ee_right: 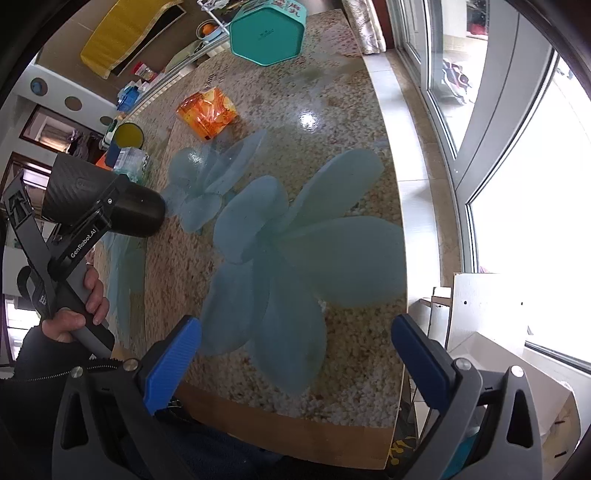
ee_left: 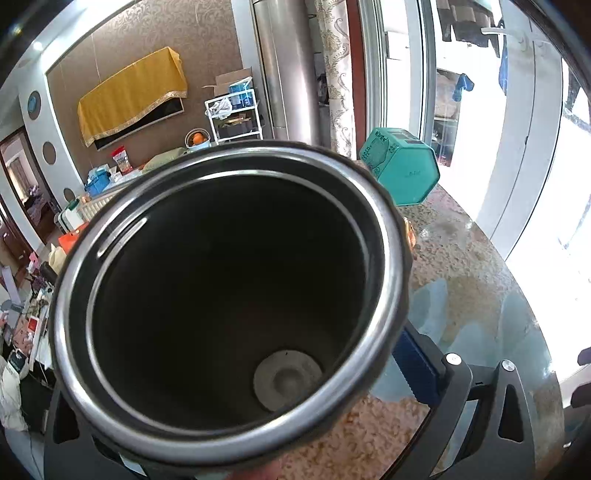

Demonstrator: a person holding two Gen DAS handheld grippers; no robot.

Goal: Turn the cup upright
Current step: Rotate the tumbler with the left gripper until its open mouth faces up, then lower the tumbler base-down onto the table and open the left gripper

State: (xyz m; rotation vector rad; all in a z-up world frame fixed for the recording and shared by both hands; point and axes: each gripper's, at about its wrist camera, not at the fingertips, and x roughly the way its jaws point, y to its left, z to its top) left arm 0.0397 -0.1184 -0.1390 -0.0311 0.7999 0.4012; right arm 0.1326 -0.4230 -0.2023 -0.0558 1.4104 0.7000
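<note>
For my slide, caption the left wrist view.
Left gripper holds the black cup, steel-rimmed mouth facing the camera, above the table.

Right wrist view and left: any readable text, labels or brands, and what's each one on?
"GenRobot.AI": on the left gripper clamping the cup.
Teal box: red characters, too blurred to read.
Orange packet: print unreadable.
Left wrist view: teal box print unreadable.

Bench (ee_right: 347,122): speckled stone top, glossy, with pale blue flower prints. Teal hexagonal tin (ee_right: 266,31) sits at the far end, orange packet (ee_right: 207,110) nearer the middle, clear plastic container (ee_right: 130,158) near the left edge.
</note>
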